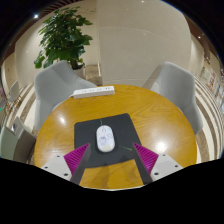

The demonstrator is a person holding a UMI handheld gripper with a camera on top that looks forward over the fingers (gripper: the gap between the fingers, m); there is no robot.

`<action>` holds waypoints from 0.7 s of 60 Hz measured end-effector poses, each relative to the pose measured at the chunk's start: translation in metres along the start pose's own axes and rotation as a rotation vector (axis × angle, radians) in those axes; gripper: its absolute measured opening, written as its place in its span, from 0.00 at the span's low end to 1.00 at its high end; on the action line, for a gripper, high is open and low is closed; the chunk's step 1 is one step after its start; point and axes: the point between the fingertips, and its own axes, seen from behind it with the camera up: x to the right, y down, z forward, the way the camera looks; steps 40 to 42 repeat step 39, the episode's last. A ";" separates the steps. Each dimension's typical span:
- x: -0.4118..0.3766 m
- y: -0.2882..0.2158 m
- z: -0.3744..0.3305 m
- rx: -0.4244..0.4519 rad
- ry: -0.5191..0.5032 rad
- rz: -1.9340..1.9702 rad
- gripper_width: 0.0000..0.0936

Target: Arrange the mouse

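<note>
Over on the left, a leafy green potted plant (63, 38) stands well back, beyond a grey moulded chair (55, 82) drawn up to the far side of a round wooden table (150, 108) with a warm yellow top. Closer in, the gripper (112, 158) shows its left finger with the magenta pad (79, 155) hovering over the near-left corner of a dark grey rectangular mouse mat (122, 132). Centre stage now: a white oval computer mouse (105, 138) sits on that mat, just ahead of the fingers and between their lines, untouched. The fingers are spread wide, holding nothing. Beyond the mat, a flat white keyboard-like slab (93, 92) lies at the table's far edge. Right side: the other magenta pad, and a second grey chair (172, 79) behind the table.
</note>
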 end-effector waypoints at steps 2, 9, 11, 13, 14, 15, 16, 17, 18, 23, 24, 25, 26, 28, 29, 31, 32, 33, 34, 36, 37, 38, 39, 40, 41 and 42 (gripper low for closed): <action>0.002 0.007 -0.020 -0.005 -0.007 -0.004 0.92; 0.014 0.039 -0.085 -0.028 -0.021 -0.035 0.93; 0.017 0.049 -0.098 -0.034 -0.023 -0.050 0.92; 0.022 0.061 -0.112 -0.041 -0.022 -0.068 0.92; 0.024 0.066 -0.119 -0.044 -0.021 -0.074 0.92; 0.026 0.072 -0.124 -0.047 -0.022 -0.079 0.92; 0.028 0.077 -0.130 -0.049 -0.023 -0.082 0.92; 0.029 0.082 -0.135 -0.052 -0.025 -0.085 0.92; 0.031 0.087 -0.140 -0.055 -0.028 -0.086 0.92; 0.032 0.107 -0.155 -0.066 -0.062 -0.102 0.93; 0.033 0.109 -0.157 -0.066 -0.066 -0.108 0.92; 0.034 0.111 -0.159 -0.066 -0.068 -0.113 0.92; 0.036 0.113 -0.161 -0.066 -0.070 -0.116 0.92; 0.041 0.115 -0.163 -0.065 -0.070 -0.120 0.92; 0.043 0.115 -0.163 -0.063 -0.069 -0.123 0.93; 0.048 0.115 -0.164 -0.054 -0.062 -0.134 0.92; 0.051 0.115 -0.165 -0.050 -0.057 -0.140 0.93; 0.055 0.114 -0.166 -0.045 -0.053 -0.144 0.93; 0.056 0.115 -0.167 -0.041 -0.052 -0.144 0.92; 0.058 0.115 -0.169 -0.035 -0.055 -0.140 0.93; 0.057 0.116 -0.170 -0.033 -0.058 -0.138 0.93; 0.057 0.117 -0.172 -0.032 -0.062 -0.136 0.93; 0.057 0.119 -0.173 -0.032 -0.066 -0.135 0.93; 0.057 0.119 -0.173 -0.032 -0.066 -0.135 0.93; 0.057 0.119 -0.173 -0.032 -0.066 -0.135 0.93; 0.057 0.119 -0.173 -0.032 -0.066 -0.135 0.93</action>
